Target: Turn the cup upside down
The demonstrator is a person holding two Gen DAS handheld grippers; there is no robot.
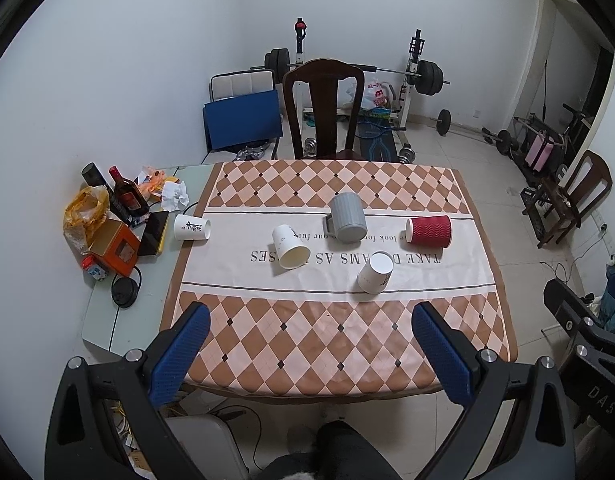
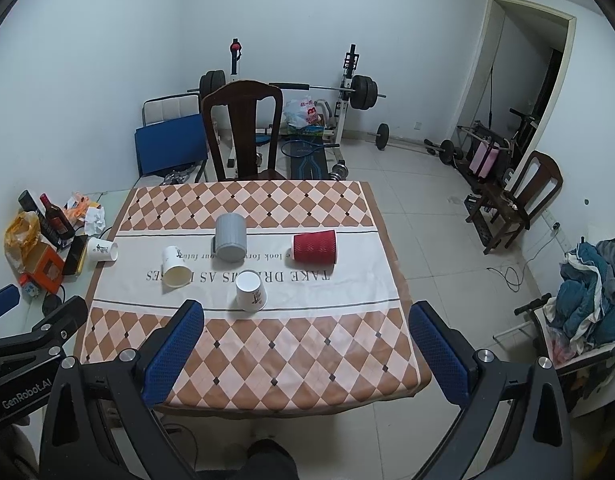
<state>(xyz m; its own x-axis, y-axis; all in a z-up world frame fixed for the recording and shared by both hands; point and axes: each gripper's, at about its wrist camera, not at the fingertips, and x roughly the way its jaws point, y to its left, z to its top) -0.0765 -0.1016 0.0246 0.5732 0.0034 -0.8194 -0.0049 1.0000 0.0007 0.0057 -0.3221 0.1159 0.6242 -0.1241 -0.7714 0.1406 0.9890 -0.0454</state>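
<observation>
Several cups are on the checked tablecloth (image 1: 307,336) (image 2: 267,344). A white paper cup (image 1: 374,273) (image 2: 250,291) stands upside down nearest me. A second white cup (image 1: 290,246) (image 2: 176,267) lies on its side, mouth toward me. A third white cup (image 1: 191,227) (image 2: 102,249) lies on its side at the cloth's left edge. A grey ribbed mug (image 1: 347,218) (image 2: 230,237) and a red ribbed paper cup (image 1: 428,231) (image 2: 314,247) also lie on their sides. My left gripper (image 1: 309,320) and right gripper (image 2: 305,318) are open, empty, held above the table's near edge.
Bottles, an orange box (image 1: 115,248), a phone and wrappers crowd a grey side table (image 1: 103,332) on the left. A dark wooden chair (image 1: 323,108) (image 2: 243,132) stands behind the table. Weights and a bench fill the back; another chair (image 2: 515,204) is on the right.
</observation>
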